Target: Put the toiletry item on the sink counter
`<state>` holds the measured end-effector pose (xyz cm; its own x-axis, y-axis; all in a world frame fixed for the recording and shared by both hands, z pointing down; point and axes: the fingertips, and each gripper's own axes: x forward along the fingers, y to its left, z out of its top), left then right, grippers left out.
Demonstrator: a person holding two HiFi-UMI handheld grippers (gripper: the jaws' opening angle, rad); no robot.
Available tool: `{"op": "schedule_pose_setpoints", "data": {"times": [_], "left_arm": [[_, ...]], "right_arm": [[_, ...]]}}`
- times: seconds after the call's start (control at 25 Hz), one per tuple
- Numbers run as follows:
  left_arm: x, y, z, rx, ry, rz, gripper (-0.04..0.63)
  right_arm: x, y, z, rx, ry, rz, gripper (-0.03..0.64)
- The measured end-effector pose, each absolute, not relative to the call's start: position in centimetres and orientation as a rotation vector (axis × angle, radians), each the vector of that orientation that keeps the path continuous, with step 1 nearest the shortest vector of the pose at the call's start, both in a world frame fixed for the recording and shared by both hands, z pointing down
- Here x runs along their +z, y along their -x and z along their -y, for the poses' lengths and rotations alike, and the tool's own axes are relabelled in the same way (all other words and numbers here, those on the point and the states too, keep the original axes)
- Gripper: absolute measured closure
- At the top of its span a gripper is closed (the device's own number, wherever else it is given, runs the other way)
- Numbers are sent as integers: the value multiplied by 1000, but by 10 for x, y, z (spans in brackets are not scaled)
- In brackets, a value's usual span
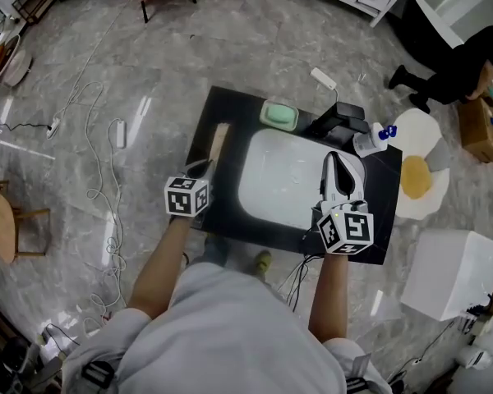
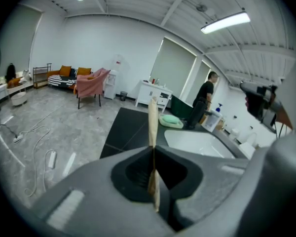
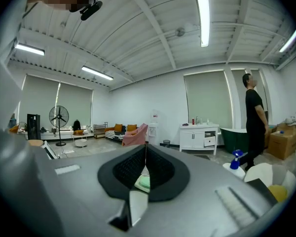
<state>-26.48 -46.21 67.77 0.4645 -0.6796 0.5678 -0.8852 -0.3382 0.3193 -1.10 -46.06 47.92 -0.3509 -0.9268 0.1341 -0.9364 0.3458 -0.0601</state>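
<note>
No legible text, brand, number or sign found in any view. Left marker cube and right marker cube carried only black-and-white square patterns; we read no letters or digits there. Spray bottle label too small to read. Cardboard box print blurred, unreadable.

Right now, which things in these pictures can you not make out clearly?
1. The tan item: seen edge-on in the shut jaws of the left gripper in the left gripper view, and small in the head view, so its kind is unclear.
2. Whether its far end touches the counter: cannot tell.
3. Print on the bottle: too small in the head view.
4. Part of the sink: covered by the right gripper in the head view.
</note>
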Motion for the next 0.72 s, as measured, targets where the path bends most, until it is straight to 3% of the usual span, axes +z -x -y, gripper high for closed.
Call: {"op": "schedule_pose_setpoints", "data": {"times": [0.4,0.72], "left_arm": [[719,255,467,554,-2053,1250,580],[714,264,475,562,-2071,1308,521]], "right_arm": [[498,-10,470,239,-1767,2441,612],[497,-15,471,246,-1784,2445,612]]}}
